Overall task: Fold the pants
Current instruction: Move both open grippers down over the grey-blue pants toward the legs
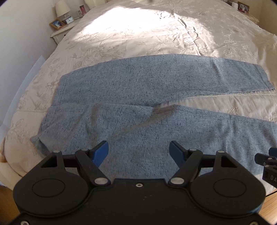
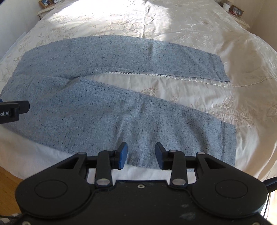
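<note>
Pants [image 1: 138, 83] of speckled blue-grey knit lie spread flat on the bed [image 1: 121, 34], on a cream bedspread [image 2: 190, 26] stitched with flowers. In your left wrist view the waistband sits at about 9 o'clock and both legs run off toward 3 o'clock, the far leg ending in a hem near the right edge, the near leg passing right under your tool. Your left gripper [image 1: 138, 152] hangs over the near leg around its upper part, jaws wide apart and holding nothing, cloth showing between the blue pads. In your right wrist view the two legs part from 9 o'clock into a narrow V, with bare bedspread between them. Your right gripper [image 2: 141, 154] is low at 6 o'clock, over the near edge of the near leg, not far from its hem at about 4 o'clock; its jaws are apart too, less widely, with nothing between them. Each tool peeks into the other's view at the side edge. A nightstand [image 1: 62, 29] with a lamp [image 1: 62, 8], a clock [image 1: 69, 20] and a framed photo [image 1: 57, 23] stands at 11 o'clock in your left view.
</note>
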